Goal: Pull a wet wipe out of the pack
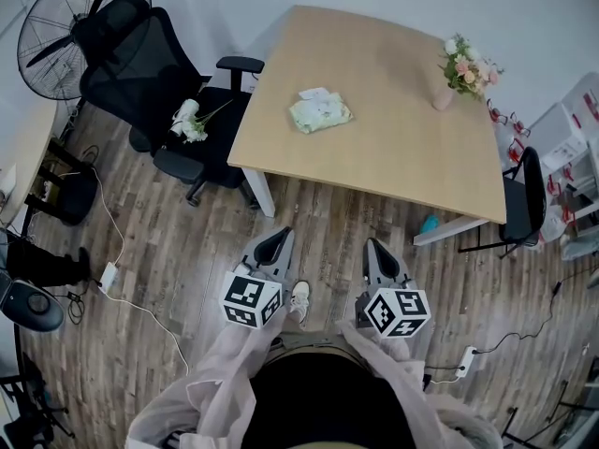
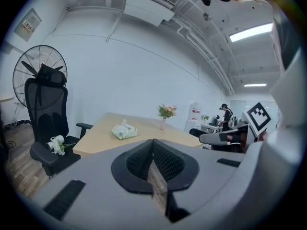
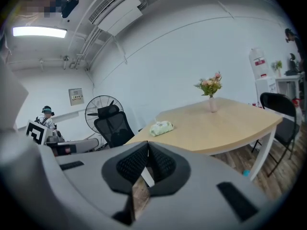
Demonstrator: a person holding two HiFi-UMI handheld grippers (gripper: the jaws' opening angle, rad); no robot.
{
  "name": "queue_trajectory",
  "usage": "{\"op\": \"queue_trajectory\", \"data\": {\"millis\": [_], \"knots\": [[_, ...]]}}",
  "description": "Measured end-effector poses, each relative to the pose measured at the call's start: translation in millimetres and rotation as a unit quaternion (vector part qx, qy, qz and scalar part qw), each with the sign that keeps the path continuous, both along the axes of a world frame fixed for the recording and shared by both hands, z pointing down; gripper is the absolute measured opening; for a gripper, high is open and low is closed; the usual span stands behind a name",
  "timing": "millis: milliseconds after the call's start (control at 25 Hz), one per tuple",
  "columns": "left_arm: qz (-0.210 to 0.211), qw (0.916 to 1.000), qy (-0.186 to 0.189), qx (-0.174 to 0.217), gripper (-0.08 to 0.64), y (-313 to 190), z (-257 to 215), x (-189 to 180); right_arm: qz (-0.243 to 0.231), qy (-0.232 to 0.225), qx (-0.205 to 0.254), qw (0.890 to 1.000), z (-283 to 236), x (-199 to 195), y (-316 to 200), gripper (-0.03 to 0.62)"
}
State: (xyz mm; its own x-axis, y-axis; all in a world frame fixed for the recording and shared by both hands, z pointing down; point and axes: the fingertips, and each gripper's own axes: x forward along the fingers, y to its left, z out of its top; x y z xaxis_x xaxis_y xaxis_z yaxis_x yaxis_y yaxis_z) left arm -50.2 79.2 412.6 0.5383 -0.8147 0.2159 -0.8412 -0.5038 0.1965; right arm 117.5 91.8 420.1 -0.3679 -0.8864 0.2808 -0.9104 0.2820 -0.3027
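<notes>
wipe pack (image 1: 320,112) on table (image 1: 393,138), head view adds shoe (image 1: 299,299)

A light wooden table (image 1: 393,148) stands on brown plank flooring (image 1: 187,241); a small pink vase of flowers (image 1: 444,96) sits near its far right corner. A black mesh office chair (image 1: 131,64) stands at the table's left, with a bunch of white flowers (image 1: 187,120) on its seat; a black pedestal fan (image 1: 51,26) is behind it.

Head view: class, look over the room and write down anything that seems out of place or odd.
A bunch of white flowers lies on the seat of the black chair, an odd place for it. A white cable trails loose across the floor. Nothing else stands out.
</notes>
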Motion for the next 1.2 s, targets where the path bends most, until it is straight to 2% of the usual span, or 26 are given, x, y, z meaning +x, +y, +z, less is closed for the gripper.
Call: {"op": "queue_trajectory", "data": {"millis": [480,920,1200], "knots": [[0.005,1.0000,-0.004,-0.005,0.011,-78,7,-9,0.014,-0.005,0.003,1.000,2,-3,-84,0.012],[0.014,0.9992,-0.007,-0.036,0.011,-92,28,-5,0.041,0.000,-0.025,0.999,22,18,-96,0.012],[0.012,0.9993,-0.005,-0.034,0.011,-115,29,-1,0.038,0.002,-0.020,0.999,24,19,-120,0.014]]}}
